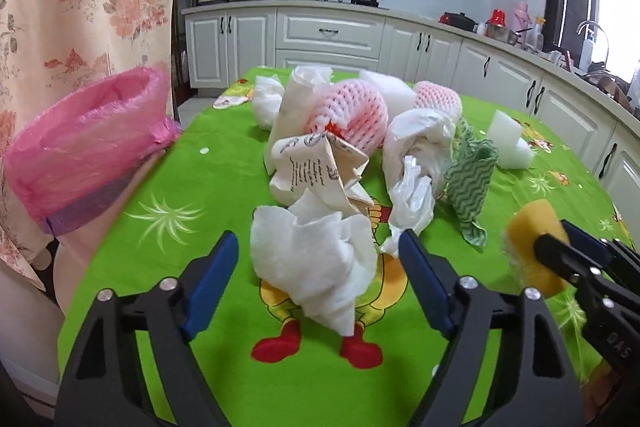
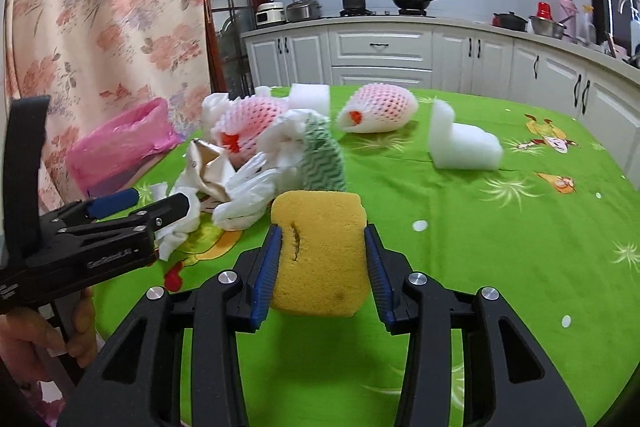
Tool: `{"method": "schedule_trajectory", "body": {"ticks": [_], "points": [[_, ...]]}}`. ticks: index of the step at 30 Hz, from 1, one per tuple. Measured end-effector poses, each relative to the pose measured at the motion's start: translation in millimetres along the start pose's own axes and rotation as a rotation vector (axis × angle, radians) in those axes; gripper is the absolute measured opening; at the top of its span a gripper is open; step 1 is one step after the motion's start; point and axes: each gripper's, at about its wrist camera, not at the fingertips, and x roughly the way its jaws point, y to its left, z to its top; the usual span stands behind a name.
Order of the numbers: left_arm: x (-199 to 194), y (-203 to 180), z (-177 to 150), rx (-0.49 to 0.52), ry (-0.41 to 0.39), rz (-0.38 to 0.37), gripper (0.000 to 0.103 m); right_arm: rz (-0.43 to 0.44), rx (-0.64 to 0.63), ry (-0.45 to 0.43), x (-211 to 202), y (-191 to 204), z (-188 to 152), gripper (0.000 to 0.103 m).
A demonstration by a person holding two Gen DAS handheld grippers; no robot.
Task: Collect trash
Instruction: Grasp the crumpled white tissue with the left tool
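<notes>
Right gripper [image 2: 320, 259] clamped on a yellow rectangular sponge [image 2: 319, 251]; left gripper [image 1: 320, 275] spread around a crumpled white paper towel [image 1: 316, 267].

The right gripper's blue pads press both sides of the sponge, lifted clear of the green cartoon-print tablecloth [image 2: 500, 247]. The left gripper's jaws stand apart with the paper towel between them, pads not touching it. Just beyond lies a heap of trash: folded printed paper [image 1: 316, 163], a white plastic bag [image 1: 416, 183], a green wavy-patterned cloth [image 1: 472, 183], pink foam fruit nets [image 1: 352, 115] and white foam blocks [image 1: 514, 143]. A pink plastic bin bag [image 1: 88, 143] stands open at the table's left edge.
</notes>
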Motion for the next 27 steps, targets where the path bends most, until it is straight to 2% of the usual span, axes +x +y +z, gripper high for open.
{"method": "schedule_trajectory", "body": {"ticks": [5,7,8,12,17,27], "points": [[18.3,-5.7,-0.8,0.011,0.05,0.03,0.061,0.005,0.01,0.0,1.9,-3.1,1.0,0.04],[23.9,-8.0,-2.1,0.015,0.069,0.035,0.053,0.004,0.008,0.0,1.8,-3.7,0.0,0.04],[27.0,-9.4,-3.7,0.021,0.08,0.04,0.045,0.004,0.007,0.0,1.7,-3.6,-0.1,0.04],[23.1,-6.6,-8.5,0.025,0.057,0.039,0.032,0.0,0.014,0.002,2.1,-5.4,-1.3,0.04],[6.5,-2.7,-11.9,0.039,-0.006,0.034,0.028,0.002,0.009,0.009,3.3,-3.7,-3.2,0.04],[-28.2,-7.3,-24.6,0.097,-0.098,0.01,0.028,-0.007,-0.021,0.014,2.7,4.2,-2.7,0.04]]}}
